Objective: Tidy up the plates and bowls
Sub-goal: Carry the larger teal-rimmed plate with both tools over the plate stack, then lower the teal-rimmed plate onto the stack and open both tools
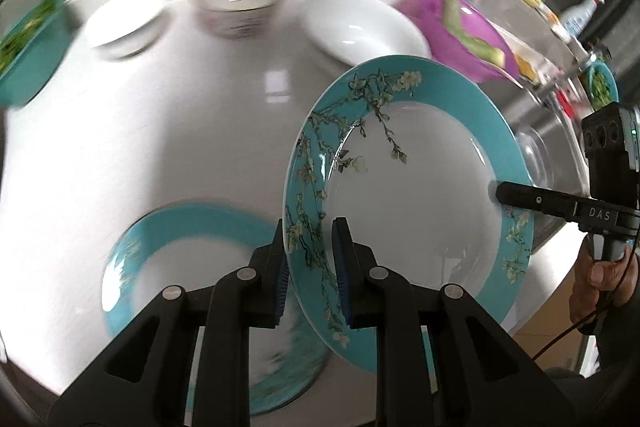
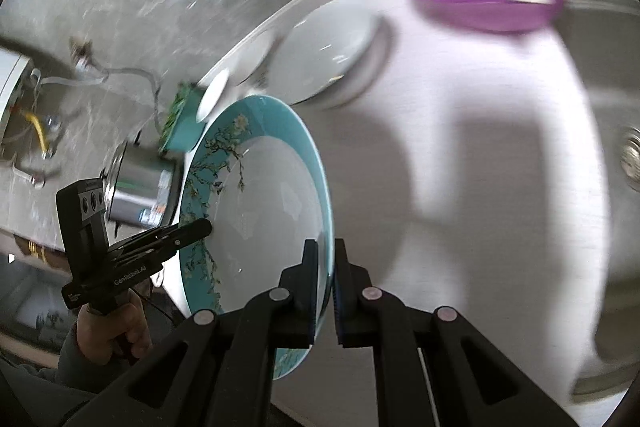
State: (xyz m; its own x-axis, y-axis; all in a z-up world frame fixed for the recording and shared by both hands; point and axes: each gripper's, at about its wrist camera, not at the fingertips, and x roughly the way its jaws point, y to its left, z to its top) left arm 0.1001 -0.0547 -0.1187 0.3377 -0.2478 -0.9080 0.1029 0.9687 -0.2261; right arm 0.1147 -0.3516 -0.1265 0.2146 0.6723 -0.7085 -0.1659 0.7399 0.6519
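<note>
Both grippers point steeply down over the white bench (image 1: 120,147), each held by a hand on a pistol-style handle. In the left wrist view the left gripper (image 1: 308,263) rises from the bottom centre, its black fingers clamped on the left rim of a teal-rimmed round plate with a white centre and blossom-branch print (image 1: 408,187). The right gripper (image 1: 500,193) enters from the right edge, its fingers pinched on the opposite rim; the right hand (image 1: 604,275) grips the handle at lower right. In the right wrist view the right gripper (image 2: 326,287) bites the plate's near rim, and the left gripper (image 2: 206,227) holds the far rim at left, above the left hand (image 2: 116,331).

The plate (image 2: 272,219) hangs clear of the bench, tilted, its face turned towards the cameras, carried across its width between the two grippers.

Below it, at lower left of the left wrist view, lies a second teal-rimmed plate (image 1: 132,251), blurred. Along the top stand a white shallow bowl (image 1: 124,23), a white patterned cup-shaped bowl (image 1: 240,7), a white deep plate (image 1: 360,27) and a purple plastic bowl holding green vegetable pieces (image 1: 460,31). A teal dish of greens (image 1: 28,51) sits at the left edge. A steel sink (image 2: 616,163) lies at the right of the right wrist view.
</note>
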